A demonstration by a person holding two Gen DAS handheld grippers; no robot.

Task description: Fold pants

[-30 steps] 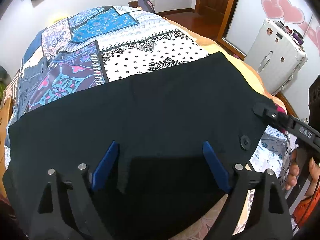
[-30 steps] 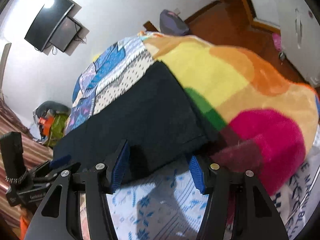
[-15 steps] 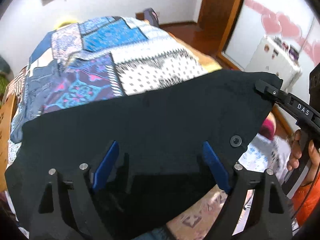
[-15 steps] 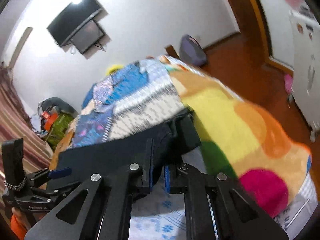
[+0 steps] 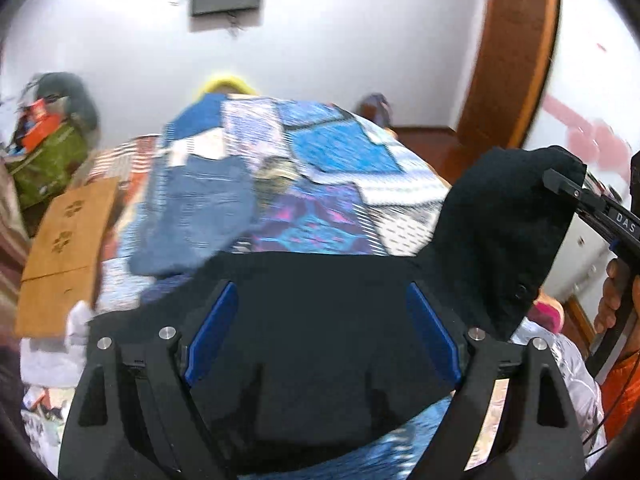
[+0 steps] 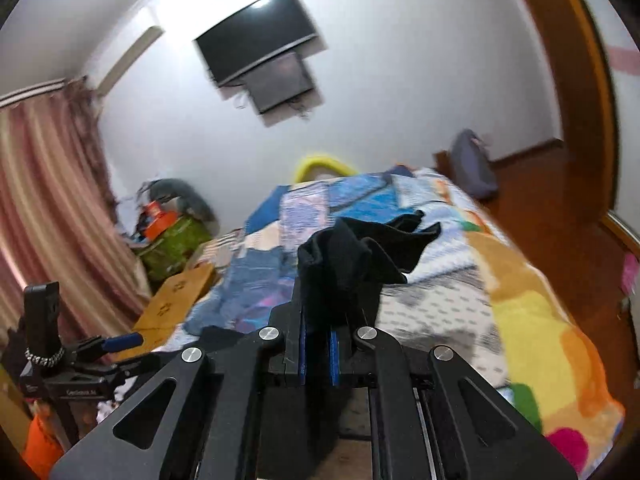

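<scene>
**Op:** Two tongs in play. Right tongs (image 6: 318,354) clamped on a bunched corner of the black pants (image 5: 320,320), lifted clear of the bed (image 6: 532,320). Left tongs (image 5: 320,336) spread wide; cloth lies between the pads (image 5: 212,332), but I can't tell whether they press it.

**Eng:** Where's the rest?

**Op:** Draped across the bed's near edge, long axis running side to side between the tongs. Fold direction, I'd judge, is away from me, toward the far edge.

**Eng:** View differences?

**Op:** Left wrist view shows the raised corner, a button, and a hand (image 5: 612,296) on the right grip. Right wrist view shows only the pinch and the bed beyond.
</scene>
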